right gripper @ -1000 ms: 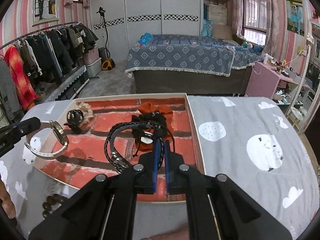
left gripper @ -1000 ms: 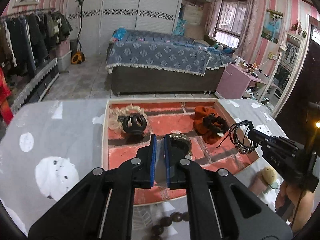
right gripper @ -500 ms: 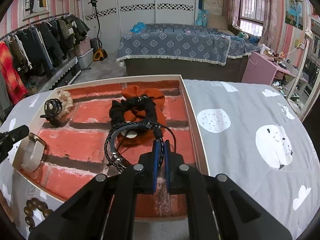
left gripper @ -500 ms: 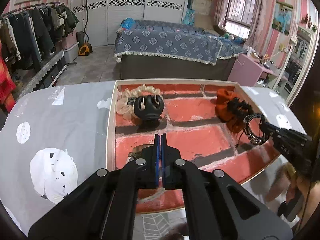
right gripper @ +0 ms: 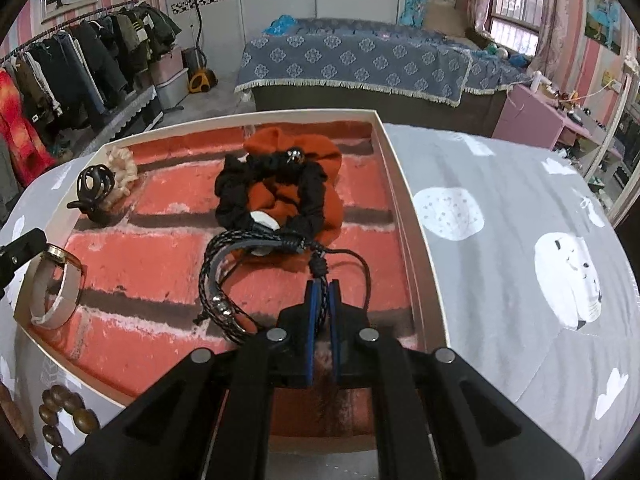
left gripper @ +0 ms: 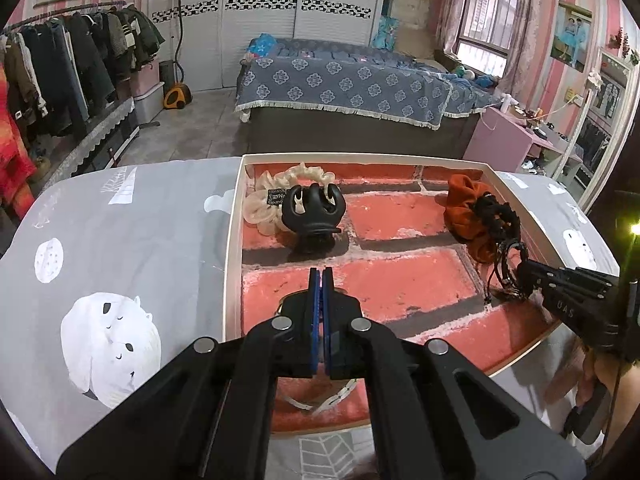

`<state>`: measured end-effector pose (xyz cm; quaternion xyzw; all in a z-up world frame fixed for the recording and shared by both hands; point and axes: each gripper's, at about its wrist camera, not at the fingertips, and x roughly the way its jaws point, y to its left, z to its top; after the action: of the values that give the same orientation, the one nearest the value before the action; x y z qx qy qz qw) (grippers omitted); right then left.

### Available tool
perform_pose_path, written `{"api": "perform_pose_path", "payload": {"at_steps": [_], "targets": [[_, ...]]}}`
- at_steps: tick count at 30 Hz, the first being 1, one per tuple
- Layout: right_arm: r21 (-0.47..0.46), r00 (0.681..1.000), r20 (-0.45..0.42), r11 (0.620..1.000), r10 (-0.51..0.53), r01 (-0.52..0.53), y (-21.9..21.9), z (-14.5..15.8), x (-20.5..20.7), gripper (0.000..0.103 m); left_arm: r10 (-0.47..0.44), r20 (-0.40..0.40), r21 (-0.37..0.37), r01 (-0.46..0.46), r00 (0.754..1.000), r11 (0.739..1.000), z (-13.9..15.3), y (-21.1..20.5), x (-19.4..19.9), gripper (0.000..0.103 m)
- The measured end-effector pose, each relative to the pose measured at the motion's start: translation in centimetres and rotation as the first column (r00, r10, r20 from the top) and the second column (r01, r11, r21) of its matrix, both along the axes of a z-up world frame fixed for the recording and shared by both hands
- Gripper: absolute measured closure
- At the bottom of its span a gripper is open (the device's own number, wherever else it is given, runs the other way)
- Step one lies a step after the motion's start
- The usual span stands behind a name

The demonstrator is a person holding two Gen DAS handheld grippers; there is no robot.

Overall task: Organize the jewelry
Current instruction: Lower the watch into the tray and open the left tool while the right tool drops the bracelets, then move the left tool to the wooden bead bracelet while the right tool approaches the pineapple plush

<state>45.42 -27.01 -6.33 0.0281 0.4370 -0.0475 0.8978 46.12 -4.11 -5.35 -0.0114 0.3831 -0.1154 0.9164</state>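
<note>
With both grippers down inside the tray (right gripper: 394, 184), this reads as the placing step for two pieces at once.

Left side first: the left gripper (left gripper: 320, 280) is clenched on the watch (right gripper: 56, 288), which hangs at the tray's left edge near the front-left corner, strap loop low over the floor; whether it touches is unclear. In the left wrist view only a bit of strap shows under the fingers. Behind it, near the back-left corner, the black claw clip (left gripper: 314, 216) sits against the cream scrunchie (left gripper: 280, 192), already stowed.

Middle to right: the right gripper (right gripper: 322, 288) is clamped on the cord of the braided bracelet (right gripper: 224, 280), whose loops sag onto the tray floor just in front of the orange scrunchie (right gripper: 296, 152) and black scrunchie (right gripper: 308, 188).

Wooden bead bracelet (right gripper: 64, 416) lies outside the tray, off its front-left corner, not yet stowed.

Next move, my read: lower each piece until it's fully resting, open the jaws, and lift straight out so cord and strap don't snag. Then fetch the beads.
</note>
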Motion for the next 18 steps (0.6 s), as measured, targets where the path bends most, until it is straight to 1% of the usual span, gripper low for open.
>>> {"api": "perform_pose_path", "payload": {"at_steps": [4, 5, 7, 9, 10, 12, 13, 14, 15, 16, 18], "targets": [[0.017, 1.0, 0.009, 1.0, 0.012, -0.013, -0.2, 0.5, -0.8, 0.095, 0.005, 0.003, 0.007, -0.005, 1.0, 1.0, 0.5, -0.3, -0.5, 0.102], [0.02, 1.0, 0.017, 1.0, 0.013, -0.013, -0.3, 0.8, -1.1, 0.095, 0.005, 0.007, 0.01, -0.005, 1.0, 1.0, 0.7, -0.3, -0.6, 0.099], [0.035, 0.999, 0.036, 0.999, 0.009, -0.01, -0.9, 1.6, -1.9, 0.093, 0.007, 0.02, 0.015, -0.007, 1.0, 1.0, 1.4, -0.3, -1.2, 0.089], [0.048, 0.998, 0.065, 0.999, 0.004, -0.007, -1.6, 2.8, -2.8, 0.086, 0.009, 0.039, 0.025, -0.01, 0.999, 1.0, 2.3, -0.3, -2.2, 0.065], [0.052, 0.996, 0.084, 0.999, 0.002, -0.007, -1.9, 3.4, -3.2, 0.076, 0.011, 0.049, 0.032, -0.013, 0.999, 0.999, 2.7, -0.3, -2.6, 0.059], [0.047, 0.992, 0.13, 0.999, -0.001, -0.005, -2.5, 4.8, -4.6, 0.053, 0.018, 0.076, 0.048, -0.022, 0.997, 0.999, 3.7, -0.2, -3.7, 0.041], [0.04, 0.988, 0.152, 0.999, 0.002, -0.008, -2.6, 5.4, -5.4, 0.05, 0.022, 0.084, 0.048, -0.027, 0.996, 0.998, 4.1, 0.0, -4.1, 0.036], [0.03, 0.985, 0.174, 0.999, 0.007, -0.012, -2.7, 6.0, -6.2, 0.046, 0.025, 0.089, 0.046, -0.03, 0.996, 0.998, 4.5, 0.0, -4.4, 0.029], [0.012, 0.981, 0.192, 1.0, 0.013, -0.016, -2.9, 6.7, -7.3, 0.045, 0.026, 0.096, 0.041, -0.03, 0.995, 0.999, 5.0, 0.2, -5.1, 0.024], [0.004, 0.98, 0.199, 1.0, 0.014, -0.015, -3.0, 7.1, -8.0, 0.044, 0.025, 0.098, 0.035, -0.029, 0.995, 0.999, 5.3, 0.3, -5.7, 0.023], [0.004, 0.977, 0.212, 1.0, 0.013, -0.014, -3.6, 7.7, -9.4, 0.034, 0.021, 0.097, 0.028, -0.024, 0.995, 0.999, 5.6, 0.4, -6.7, 0.016]]}}
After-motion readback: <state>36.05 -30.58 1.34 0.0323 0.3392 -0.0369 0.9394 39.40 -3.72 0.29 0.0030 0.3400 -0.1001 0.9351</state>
